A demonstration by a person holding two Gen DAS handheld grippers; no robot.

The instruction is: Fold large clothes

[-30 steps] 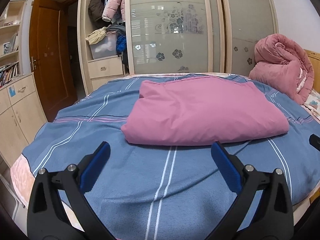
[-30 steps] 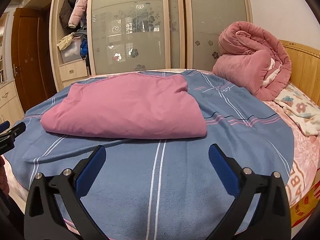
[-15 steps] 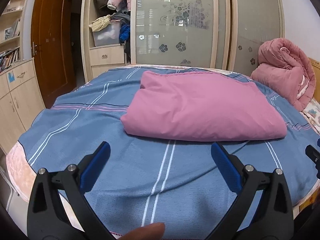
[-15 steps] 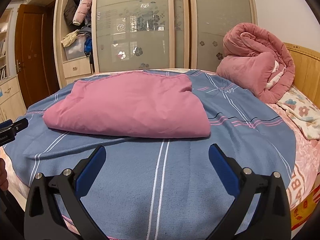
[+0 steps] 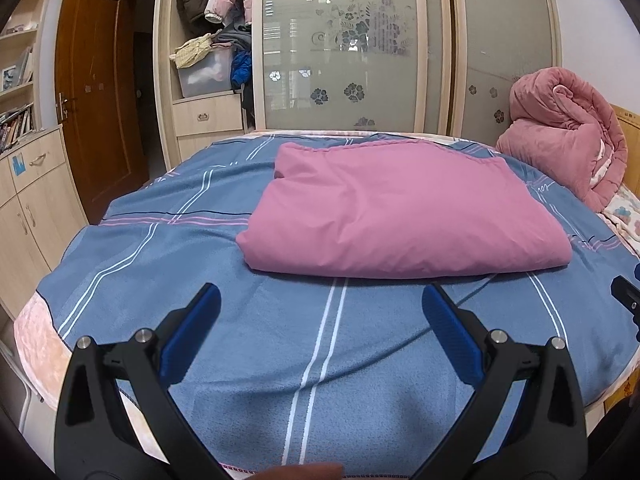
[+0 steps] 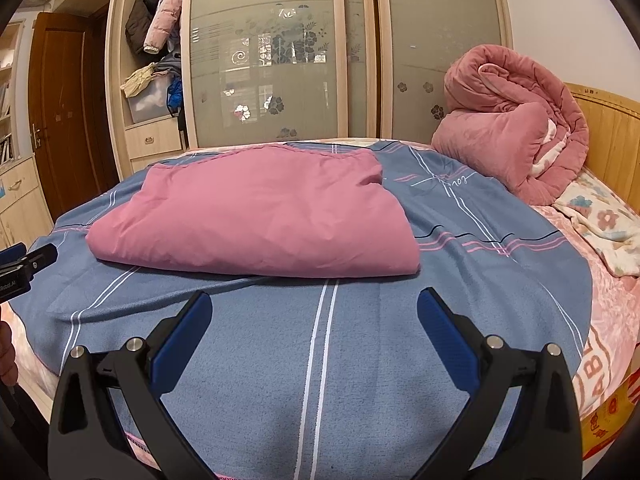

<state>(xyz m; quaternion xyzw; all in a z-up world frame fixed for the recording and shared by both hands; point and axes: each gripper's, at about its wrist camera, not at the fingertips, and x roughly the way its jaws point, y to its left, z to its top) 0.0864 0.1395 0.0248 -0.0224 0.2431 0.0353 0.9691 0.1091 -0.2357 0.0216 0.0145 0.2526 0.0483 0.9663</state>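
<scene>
Folded pink cloth lies flat as a thick rectangle on the blue striped bedspread, about mid-bed, its near folded edge facing both cameras; in the right wrist view the same cloth sits left of centre. Left gripper hangs over the near part of the bedspread, short of the cloth, jaws spread wide and holding nothing. Right gripper is placed likewise, jaws wide apart, empty, not touching the cloth. Compared with a second ago, the cloth shows no change in shape or position on the bed. The left view has tilted down and drawn slightly back over that second: more of the bedspread's near edge shows, the wardrobe reaches higher in frame, and a blurred skin-toned sliver, a finger perhaps, sits at the bottom edge where none showed a second ago. The right view has shifted only slightly; the tip of the left gripper at its left edge sits a little lower than before. Jaw spread on both grippers matches the earlier frames. Rolled pink quilt rests at the head end by the wooden headboard, well apart from the cloth. Brown door stands left of the wardrobe.
</scene>
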